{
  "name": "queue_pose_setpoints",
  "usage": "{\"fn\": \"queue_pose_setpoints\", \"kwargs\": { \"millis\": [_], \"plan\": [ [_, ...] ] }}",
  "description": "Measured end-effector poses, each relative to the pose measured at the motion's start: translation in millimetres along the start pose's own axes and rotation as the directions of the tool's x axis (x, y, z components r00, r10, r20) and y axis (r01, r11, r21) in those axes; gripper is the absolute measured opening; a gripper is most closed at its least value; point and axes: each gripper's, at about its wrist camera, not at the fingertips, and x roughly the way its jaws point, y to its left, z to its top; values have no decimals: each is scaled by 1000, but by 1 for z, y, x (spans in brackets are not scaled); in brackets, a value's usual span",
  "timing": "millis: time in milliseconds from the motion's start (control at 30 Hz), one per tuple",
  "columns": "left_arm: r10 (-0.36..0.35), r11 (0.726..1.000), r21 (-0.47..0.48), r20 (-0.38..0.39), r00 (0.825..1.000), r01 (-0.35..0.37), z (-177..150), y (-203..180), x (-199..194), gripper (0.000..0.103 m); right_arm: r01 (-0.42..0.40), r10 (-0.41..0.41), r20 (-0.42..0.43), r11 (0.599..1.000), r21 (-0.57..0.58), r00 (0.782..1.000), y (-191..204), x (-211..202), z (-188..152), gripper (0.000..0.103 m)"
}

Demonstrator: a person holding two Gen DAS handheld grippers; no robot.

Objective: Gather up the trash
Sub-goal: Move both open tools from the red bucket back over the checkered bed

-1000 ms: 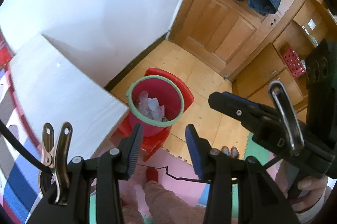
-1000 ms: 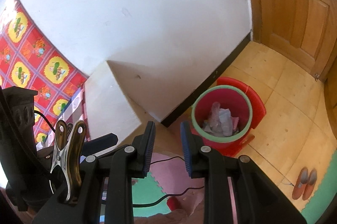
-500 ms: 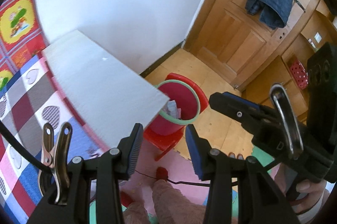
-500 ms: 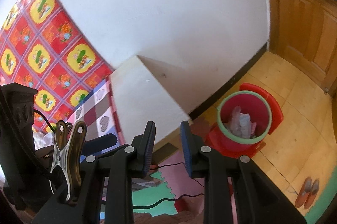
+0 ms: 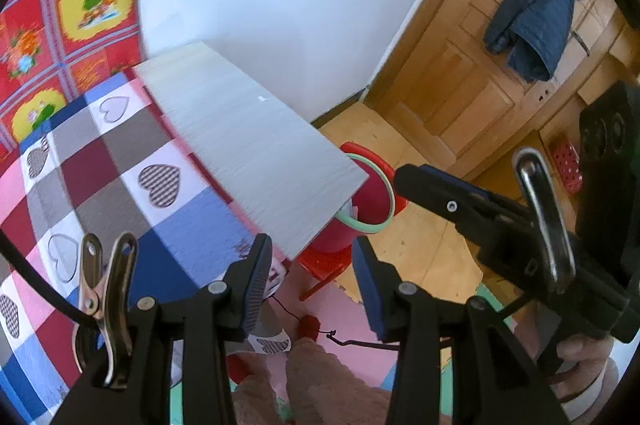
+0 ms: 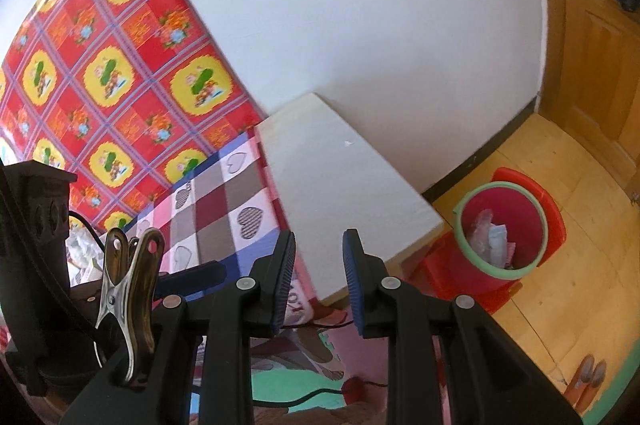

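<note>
With both the left gripper [image 5: 310, 279] and the right gripper [image 6: 318, 275] parted and empty, and the red bin [image 6: 502, 235] of wrappers on the floor beside the white board [image 6: 344, 189], I scan the checked bedcover [image 5: 112, 181] slowly for loose trash.

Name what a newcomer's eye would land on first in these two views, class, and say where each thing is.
The red and yellow patterned wall covering fills the left. A red bin with a green rim stands on the floor at right, holding crumpled trash. A white board lies between them, beside a heart-checked cloth.
</note>
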Motion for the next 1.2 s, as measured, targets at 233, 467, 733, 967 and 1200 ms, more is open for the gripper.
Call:
{"fn": "queue_pose_setpoints", "kwargs": {
  "millis": [233,467,733,967,1200],
  "plan": [
    [29,998,-59,25,999,-28,-5,15,-16,43,-48,48,-5,998,-48,999,23,4,4,25],
    [88,985,-149,48,995,-80,-12,19,-25,43,-121,116,-44,985,-120,992,33,10,11,25],
    [150,954,-269,61,987,-129,-29,18,-35,44,-204,184,-118,960,-191,976,39,11,11,25],
    [231,918,-346,69,970,-194,-50,20,-58,44,-278,243,-162,929,-245,956,49,9,5,25],
    [308,873,-417,69,949,-253,-70,32,-85,44,-356,309,-195,888,-291,931,70,6,-4,25]
  ]
}}
